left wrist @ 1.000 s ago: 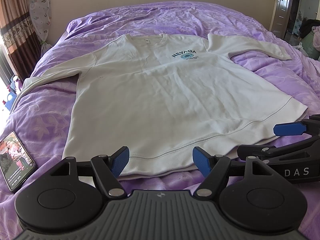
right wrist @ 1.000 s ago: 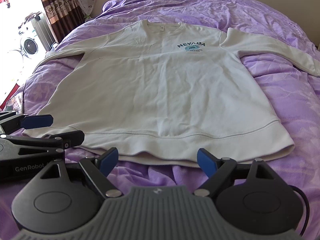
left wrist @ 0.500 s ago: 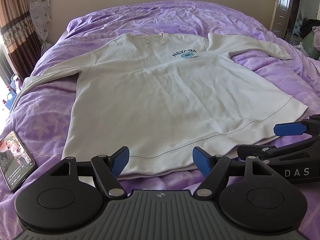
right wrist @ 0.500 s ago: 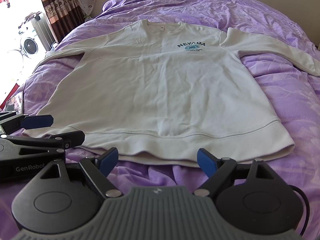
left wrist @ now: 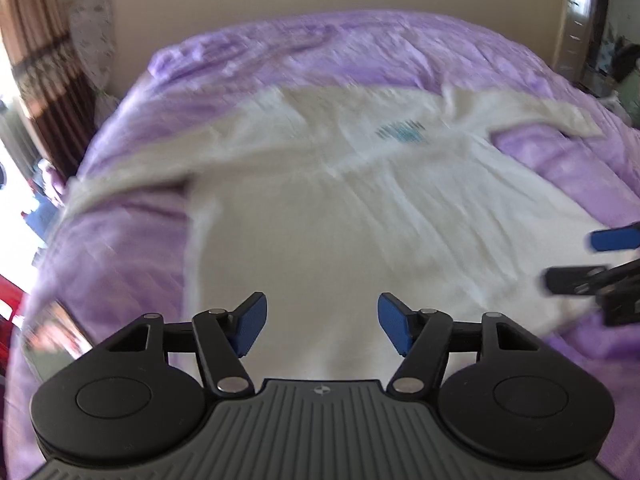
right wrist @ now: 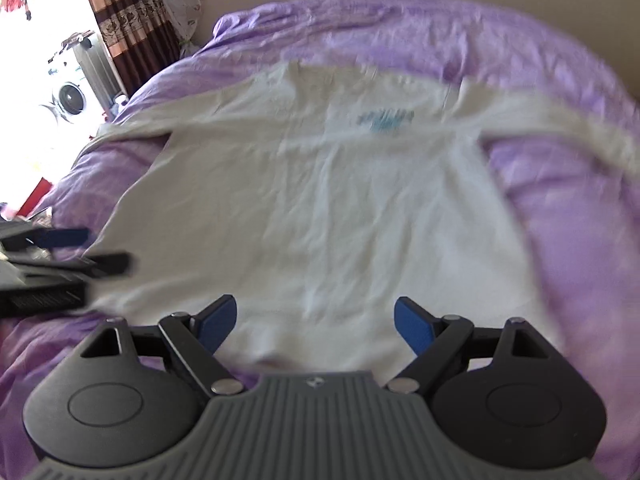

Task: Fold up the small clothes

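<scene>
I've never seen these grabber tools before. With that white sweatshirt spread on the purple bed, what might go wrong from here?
Three risks:
1. The left gripper, its jaws closing with nothing between them, hangs over the white sweatshirt; it might pinch the purple bedspread along with the cloth.
2. The right gripper, open, works close beside it; the two could collide.
3. Both sleeves lie spread wide, so a fold could trap one crooked.

Purple bedspread (right wrist: 560, 240), brown curtain (right wrist: 120, 20)

A cream sweatshirt (left wrist: 360, 216) with a blue chest print (left wrist: 400, 130) is seen on a purple bedspread (left wrist: 320, 44); brown patterned curtains (right wrist: 120, 16) are seen.
</scene>
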A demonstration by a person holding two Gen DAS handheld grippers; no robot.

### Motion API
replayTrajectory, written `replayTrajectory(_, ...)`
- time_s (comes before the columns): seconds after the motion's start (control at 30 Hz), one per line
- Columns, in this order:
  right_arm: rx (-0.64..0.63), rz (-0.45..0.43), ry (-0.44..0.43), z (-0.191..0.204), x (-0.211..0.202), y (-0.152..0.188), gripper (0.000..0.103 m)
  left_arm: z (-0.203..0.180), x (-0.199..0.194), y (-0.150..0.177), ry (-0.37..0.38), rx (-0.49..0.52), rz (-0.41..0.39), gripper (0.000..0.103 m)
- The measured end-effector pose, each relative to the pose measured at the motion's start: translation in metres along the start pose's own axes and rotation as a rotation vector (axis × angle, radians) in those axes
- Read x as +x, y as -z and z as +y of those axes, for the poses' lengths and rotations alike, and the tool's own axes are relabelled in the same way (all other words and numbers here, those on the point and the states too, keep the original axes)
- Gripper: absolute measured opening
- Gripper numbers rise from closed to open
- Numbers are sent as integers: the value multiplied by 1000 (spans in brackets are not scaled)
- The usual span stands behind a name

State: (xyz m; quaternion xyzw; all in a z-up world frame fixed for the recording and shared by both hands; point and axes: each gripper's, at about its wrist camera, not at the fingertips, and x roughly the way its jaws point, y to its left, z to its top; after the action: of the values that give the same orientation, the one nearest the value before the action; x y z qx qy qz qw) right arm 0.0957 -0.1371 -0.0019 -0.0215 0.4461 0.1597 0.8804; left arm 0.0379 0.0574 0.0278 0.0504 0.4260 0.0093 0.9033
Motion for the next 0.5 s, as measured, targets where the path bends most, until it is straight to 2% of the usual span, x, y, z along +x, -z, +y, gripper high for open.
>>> replayTrajectory(0.07, -33, -31, 37, -4, -1, -22, 82, 27, -2, -20, -30, -16, -15, 75)
replayTrajectory(0.13, -37, -97, 46, -12, -2, -48, 82, 58, 3, -39, -60, -52, 7, 75)
replayTrajectory(0.27, -29, -234, 18, -25, 12, -92, 82, 151, 18, -69, -72, -236, 12, 75)
replayTrajectory(0.33, -36, -278, -10, -30, 28, -113, 82, 205, 28, -75, -25, -358, -2, 75)
replayTrajectory(0.43, -20, -360, -52, -35, 57, -137, 82, 278, 52, -65, 66, -575, 14, 75)
replayTrajectory(0.5, 1, -386, -40, -38, 81, -150, 82, 319, 71, -53, 72, -698, 21, 75)
